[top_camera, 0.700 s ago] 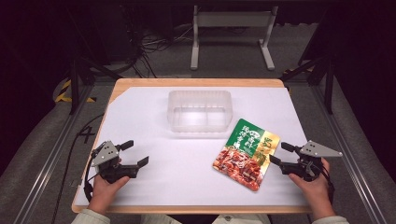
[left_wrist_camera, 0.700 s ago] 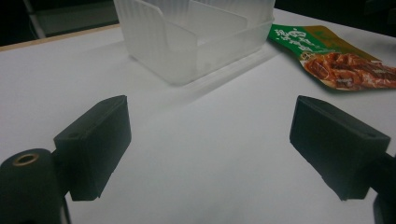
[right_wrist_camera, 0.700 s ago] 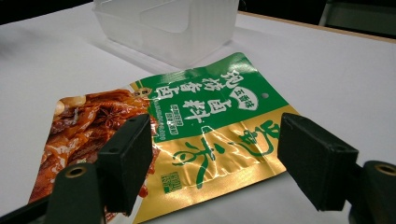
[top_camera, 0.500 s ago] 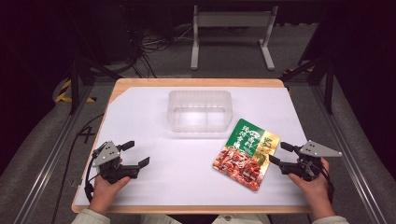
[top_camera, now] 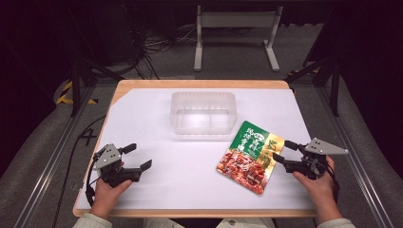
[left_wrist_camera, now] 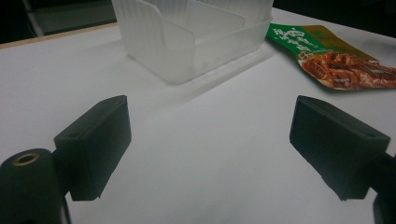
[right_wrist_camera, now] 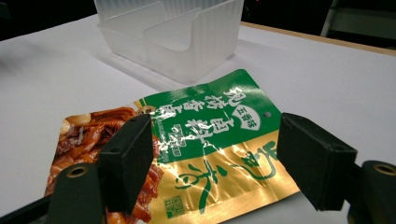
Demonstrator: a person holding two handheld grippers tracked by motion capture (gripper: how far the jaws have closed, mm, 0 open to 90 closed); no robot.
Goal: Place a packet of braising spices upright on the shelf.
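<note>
two open grippers at a white table with a tub and a food pouch

at the near left of the table, the person's left hand (top_camera: 108, 194) holds the left gripper (top_camera: 137, 156). its two black jaws stand wide apart, with nothing between them but bare tabletop. in the left gripper view, the jaws frame the white surface, and the tub and the pouch lie well ahead of them.

the table (top_camera: 142, 123) has a white top with a light wooden edge. around it the room is dark, with grey floor, loose cables and a pale metal stand (top_camera: 236, 35) behind the far edge.

near the middle, toward the far side, sits a clear plastic tub (top_camera: 203, 113). thin inner walls divide it, and its compartments look empty.

to the right of the tub and nearer the person lies a flat food pouch (top_camera: 249, 156), green and gold with a picture of reddish-brown food. one corner lies close to the tub's near right corner; whether they touch cannot be told.

at the near right, the right hand (top_camera: 319, 186) holds the right gripper (top_camera: 283, 152). its jaws are also spread apart and clamp nothing. they sit at the pouch's right edge. in the right gripper view, the pouch's gold and green end lies between and just ahead of the two jaws; contact cannot be judged.
</note>
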